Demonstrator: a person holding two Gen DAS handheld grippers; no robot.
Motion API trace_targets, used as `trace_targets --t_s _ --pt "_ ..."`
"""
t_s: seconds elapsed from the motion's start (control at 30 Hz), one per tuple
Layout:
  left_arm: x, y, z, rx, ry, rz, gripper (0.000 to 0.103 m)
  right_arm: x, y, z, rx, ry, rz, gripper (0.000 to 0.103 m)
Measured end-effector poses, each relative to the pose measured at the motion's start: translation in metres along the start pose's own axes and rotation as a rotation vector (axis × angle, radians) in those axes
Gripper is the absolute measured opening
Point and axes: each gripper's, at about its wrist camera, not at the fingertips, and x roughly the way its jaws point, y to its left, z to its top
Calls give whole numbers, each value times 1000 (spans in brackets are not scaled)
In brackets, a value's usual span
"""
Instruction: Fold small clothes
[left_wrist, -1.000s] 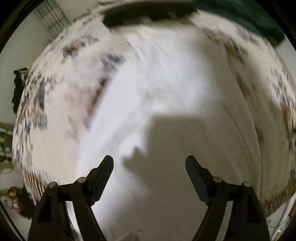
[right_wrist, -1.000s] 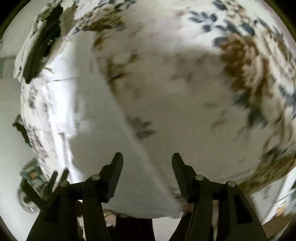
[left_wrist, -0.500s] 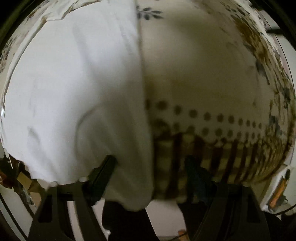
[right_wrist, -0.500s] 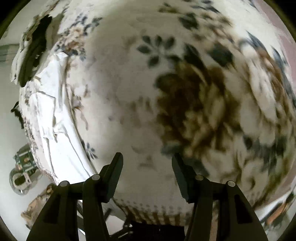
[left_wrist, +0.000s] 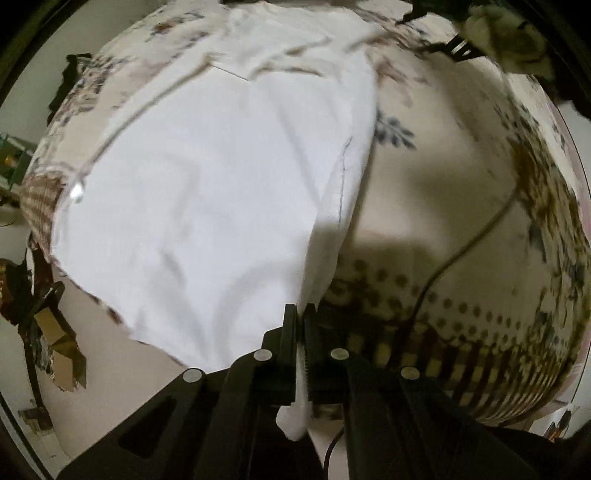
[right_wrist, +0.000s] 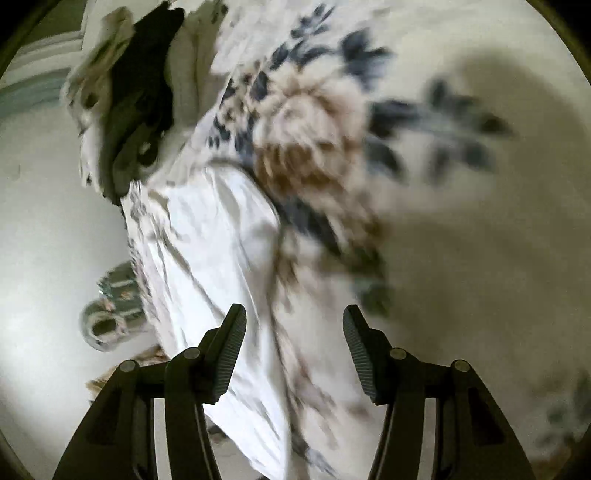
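- White garment (left_wrist: 207, 192) is lying spread on the flower-patterned bed cover (left_wrist: 461, 206), its near corner hanging over the bed's edge.
- Left claw (left_wrist: 300, 325) is clenching on that corner; its jaws have just been closing, and cloth is showing pinched between them and poking out behind.
- Right claw (right_wrist: 293, 347) is standing released with nothing between its jaws, hovering above the garment's rumpled side (right_wrist: 214, 251).
- Risk, as I judge it: the pinch is taking only a thin edge, so a quick pull could be slipping it free.
- A thin cable (left_wrist: 472, 240) is trailing across the cover just beside the left claw and could be snagging.
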Motion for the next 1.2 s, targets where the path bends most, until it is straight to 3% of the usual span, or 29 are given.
trace_targets --t_s 0.13,0.17,0.2,0.23,0.4,0.6,0.7,0.77,0.9,0.97,1.2 --pt "-21 24 5 -37 -17 9 1 33 9 18 26 24 61 57" --pt "-24 31 7 -47 -16 8 1 38 12 18 28 21 73 50" --pt "-26 32 7 -54 -17 7 1 43 17 16 21 12 71 21" --pt "-29 36 9 -63 -21 5 1 46 22 15 8 11 49 6" --pt "-42 70 26 -103 -35 -32 1 37 71 7 -66 -50 -78 4" --pt "-60 150 37 -196 -60 -89 1 20 182 1 -182 -100 -197 4" --pt "-60 193 46 -226 -60 -125 1 31 245 1 -203 -118 -274 4" --pt "-56 229 56 -239 -66 -141 1 56 293 2 -228 -130 -357 4" --pt "-35 288 68 -276 -44 -167 1 110 347 14 -245 -123 -473 4" --pt "-21 311 70 -294 -32 -175 1 156 374 21 -271 -110 -547 4" --pt "54 391 70 -387 39 -177 0 251 385 41 -287 -109 -737 4"
